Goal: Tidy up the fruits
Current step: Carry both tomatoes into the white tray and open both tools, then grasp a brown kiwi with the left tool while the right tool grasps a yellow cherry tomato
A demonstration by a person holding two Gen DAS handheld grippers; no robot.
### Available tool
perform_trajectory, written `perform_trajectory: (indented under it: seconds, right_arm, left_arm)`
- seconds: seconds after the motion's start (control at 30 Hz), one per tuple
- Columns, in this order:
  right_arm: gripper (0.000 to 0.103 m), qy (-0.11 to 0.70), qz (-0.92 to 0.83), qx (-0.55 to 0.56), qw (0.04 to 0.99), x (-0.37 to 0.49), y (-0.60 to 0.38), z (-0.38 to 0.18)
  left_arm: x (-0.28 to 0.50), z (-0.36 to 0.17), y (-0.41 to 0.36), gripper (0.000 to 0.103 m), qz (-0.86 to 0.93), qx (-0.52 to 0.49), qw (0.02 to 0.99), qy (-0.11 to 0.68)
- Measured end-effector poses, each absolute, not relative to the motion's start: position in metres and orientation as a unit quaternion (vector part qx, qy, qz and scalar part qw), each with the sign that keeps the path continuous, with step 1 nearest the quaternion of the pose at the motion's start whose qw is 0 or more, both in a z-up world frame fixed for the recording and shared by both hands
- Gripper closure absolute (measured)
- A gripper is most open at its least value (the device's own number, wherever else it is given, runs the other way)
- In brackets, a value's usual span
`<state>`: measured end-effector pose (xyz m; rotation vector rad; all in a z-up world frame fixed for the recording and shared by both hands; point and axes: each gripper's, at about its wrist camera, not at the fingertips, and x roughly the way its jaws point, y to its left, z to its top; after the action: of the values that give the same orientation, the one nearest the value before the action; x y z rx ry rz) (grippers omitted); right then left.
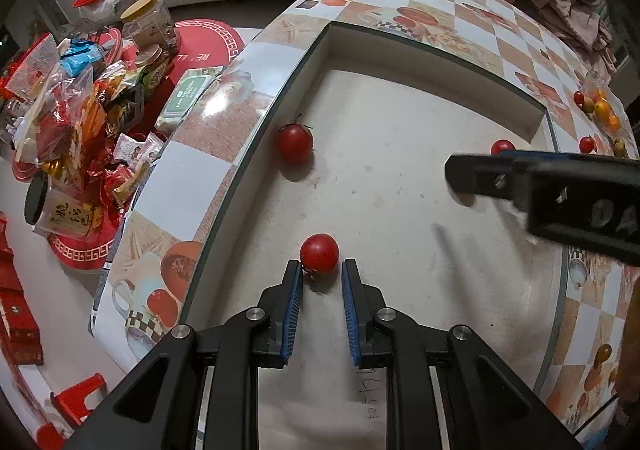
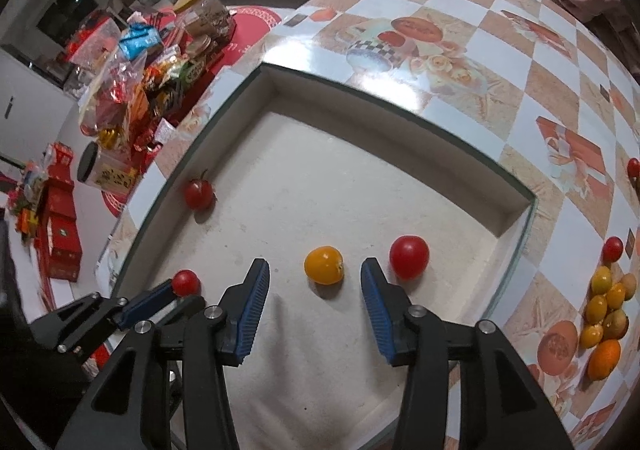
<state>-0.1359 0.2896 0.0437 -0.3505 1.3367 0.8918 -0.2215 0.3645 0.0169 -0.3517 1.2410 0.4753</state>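
Blue-padded jaws on the left gripper [image 1: 320, 268] stand parted around a red tomato [image 1: 319, 252], pads just off its sides, nothing clenched yet. Over on the right, the right gripper [image 2: 316, 274] has its jaws spread wide, released, with an orange tomato [image 2: 324, 264] sitting free between the fingertips. Both fruits rest on the floor of the shallow white tray [image 2: 400, 186] sunk into the checkered table [image 2: 520, 62]. Just right of that gripper sits a second red tomato [image 2: 409, 256]; farther off, by the tray's left wall, a stemmed red tomato [image 2: 199, 193]. So four fruits are in the tray, loosely scattered. Plenty left, I'd say: out on the table at the right lies a pile of orange and yellow fruits [image 2: 606, 314] with a couple of small red ones [image 2: 612, 248] beyond it. Sorting looks early to midway.
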Motion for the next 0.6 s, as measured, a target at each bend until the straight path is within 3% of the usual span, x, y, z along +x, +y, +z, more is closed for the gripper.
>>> perform_trajectory:
  seconds: [0.07,0.27,0.3,0.37,0.6]
  right_arm:
    - [0.038,0.594,0.397,-0.143,0.684,-0.134,0.285,0.050]
    - [0.036,0.589,0.392,-0.120,0.696,-0.131,0.270,0.065]
    - [0.035,0.588,0.391,-0.118,0.698,-0.130,0.268,0.067]
    - [0.035,0.586,0.391,-0.116,0.700,-0.131,0.263,0.071]
    - [0.035,0.583,0.388,-0.102,0.707,-0.131,0.250,0.081]
  left_arm:
    - [-0.221,0.017,0.364,0.081,0.217,-0.163,0.773,0.573]
    - [-0.221,0.017,0.365,0.079,0.210,-0.165,0.773,0.576]
    - [-0.221,0.017,0.366,0.056,0.207,-0.169,0.772,0.576]
    - [-0.224,0.023,0.366,0.023,0.207,-0.177,0.785,0.557]
    - [-0.218,0.032,0.354,0.022,0.199,-0.143,0.795,0.555]
